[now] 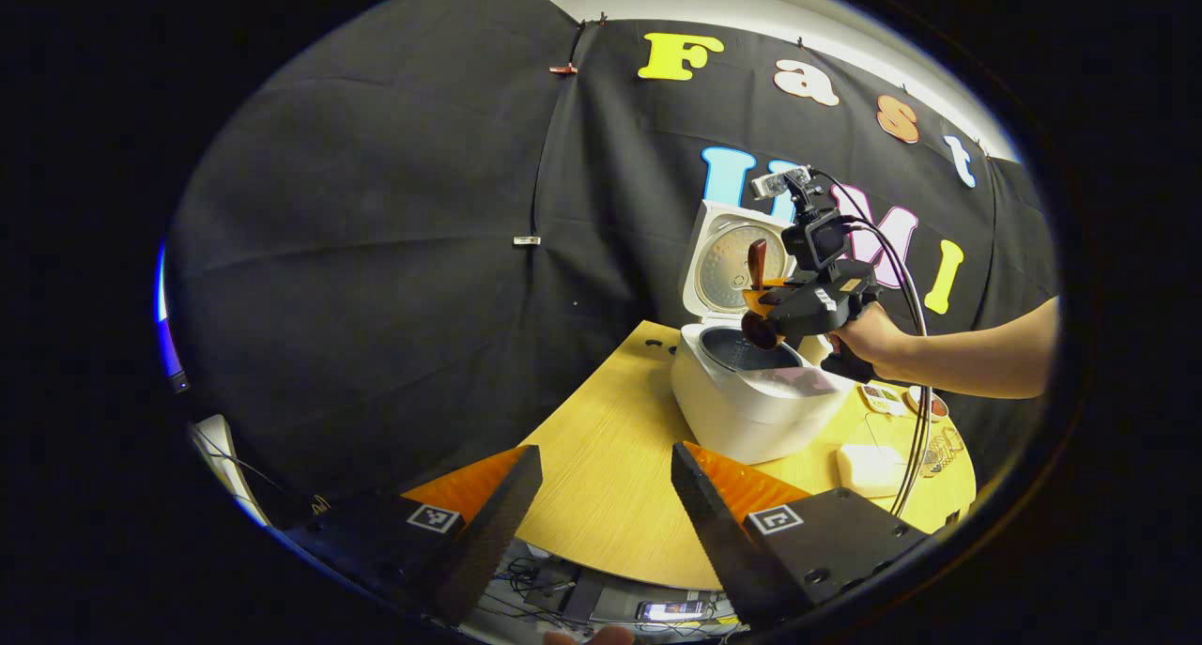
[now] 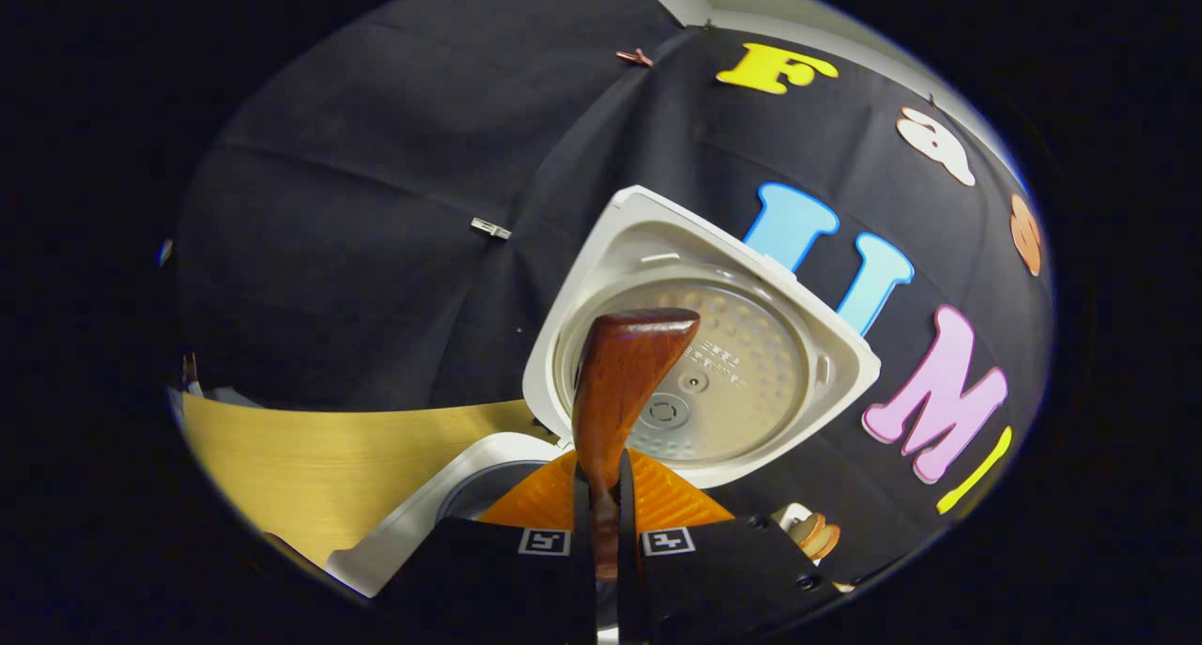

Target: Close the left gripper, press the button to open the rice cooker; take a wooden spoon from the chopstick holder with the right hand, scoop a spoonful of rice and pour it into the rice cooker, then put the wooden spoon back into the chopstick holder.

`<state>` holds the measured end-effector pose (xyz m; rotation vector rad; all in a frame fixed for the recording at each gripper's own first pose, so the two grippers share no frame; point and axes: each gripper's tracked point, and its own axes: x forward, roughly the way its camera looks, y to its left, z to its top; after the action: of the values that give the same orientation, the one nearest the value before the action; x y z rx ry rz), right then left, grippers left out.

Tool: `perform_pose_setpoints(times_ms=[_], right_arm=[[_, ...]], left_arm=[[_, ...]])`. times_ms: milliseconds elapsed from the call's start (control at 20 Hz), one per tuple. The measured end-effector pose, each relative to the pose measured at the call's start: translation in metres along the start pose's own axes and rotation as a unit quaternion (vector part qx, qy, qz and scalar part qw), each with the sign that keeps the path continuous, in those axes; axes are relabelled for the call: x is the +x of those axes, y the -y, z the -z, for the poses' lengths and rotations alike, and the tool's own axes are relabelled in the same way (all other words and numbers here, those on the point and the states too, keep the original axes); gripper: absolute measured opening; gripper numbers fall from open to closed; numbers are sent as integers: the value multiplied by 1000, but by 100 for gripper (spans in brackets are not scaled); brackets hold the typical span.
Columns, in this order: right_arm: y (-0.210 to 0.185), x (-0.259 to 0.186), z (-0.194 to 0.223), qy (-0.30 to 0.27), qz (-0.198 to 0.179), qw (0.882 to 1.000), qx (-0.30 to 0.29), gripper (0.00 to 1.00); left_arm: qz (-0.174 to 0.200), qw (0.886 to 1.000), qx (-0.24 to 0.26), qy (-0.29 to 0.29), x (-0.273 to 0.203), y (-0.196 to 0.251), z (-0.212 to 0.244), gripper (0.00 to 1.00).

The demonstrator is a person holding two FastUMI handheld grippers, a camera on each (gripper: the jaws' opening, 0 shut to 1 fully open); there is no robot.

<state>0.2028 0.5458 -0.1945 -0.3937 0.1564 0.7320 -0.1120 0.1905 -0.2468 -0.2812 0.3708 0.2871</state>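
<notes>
The white rice cooker (image 1: pixel 751 410) stands on the wooden table (image 1: pixel 601 476) with its lid (image 1: pixel 723 260) swung up. My left gripper (image 1: pixel 606 453) hangs open near the table's front edge, nothing between its fingers, well short of the cooker. A hand holds my right gripper (image 1: pixel 759 299) above the cooker's dark pot. It is shut on the brown wooden spoon (image 1: pixel 756 260), which stands upright. In the right gripper view the spoon (image 2: pixel 624 363) rises from my right gripper (image 2: pixel 606 476), its wide end in front of the lid's metal inner plate (image 2: pixel 732 382). The cooker's rim (image 2: pixel 413 523) lies below.
A white box (image 1: pixel 869 467), a small keypad-like item (image 1: pixel 883 399), a round dish (image 1: pixel 930 403) and a wire holder (image 1: pixel 944 448) sit on the table right of the cooker. Cables trail from the right gripper. Wires and a phone (image 1: pixel 671 610) lie under the table's edge.
</notes>
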Motion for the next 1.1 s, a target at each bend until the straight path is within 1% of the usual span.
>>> perform_pose_setpoints(times_ms=[100, 200, 300, 350, 400, 500, 550, 750, 800, 850, 900, 950, 1000, 1050, 1100], right_arm=[[9, 2, 3, -11, 4, 998, 58, 13], [19, -8, 3, -11, 10, 995, 101, 13], [29, -13, 3, -12, 10, 989, 145, 13], [34, -18, 3, -13, 9, 985, 175, 13], [41, -23, 2, -12, 9, 978, 210, 13], [52, -37, 0, -6, 6, 960, 280, 13], [59, -47, -4, 1, 5, 952, 306, 13], [105, -99, -16, 42, 18, 926, 374, 13], [120, -115, -19, 55, 23, 918, 393, 13], [135, -135, -22, 68, 27, 908, 412, 9], [153, -155, -26, 85, 36, 898, 429, 13], [168, -176, -30, 99, 46, 892, 438, 13], [184, -196, -30, 111, 58, 889, 441, 8], [199, -214, -25, 118, 71, 888, 439, 13], [215, -233, -17, 123, 85, 888, 436, 13]], left_arm=[[0, 1000, -2, 1, -2, 2, 1, 96], [2, 1000, -1, 2, -3, 4, 1, 96], [4, 1000, 3, 4, -4, 7, -1, 96], [5, 1000, 5, 6, -5, 9, -3, 96], [7, 1000, 5, 8, -6, 11, -3, 96], [11, 1000, 8, 10, -8, 17, -5, 96], [13, 1000, 11, 13, -10, 20, -7, 96], [23, 999, 26, 24, -18, 32, -14, 96], [26, 999, 29, 28, -19, 39, -18, 96], [30, 999, 31, 31, -20, 46, -22, 96], [33, 998, 34, 34, -21, 57, -27, 96], [36, 998, 38, 39, -21, 64, -33, 96], [40, 997, 42, 43, -21, 71, -37, 96], [44, 997, 44, 47, -21, 78, -42, 96], [48, 997, 47, 50, -22, 84, -44, 95]])
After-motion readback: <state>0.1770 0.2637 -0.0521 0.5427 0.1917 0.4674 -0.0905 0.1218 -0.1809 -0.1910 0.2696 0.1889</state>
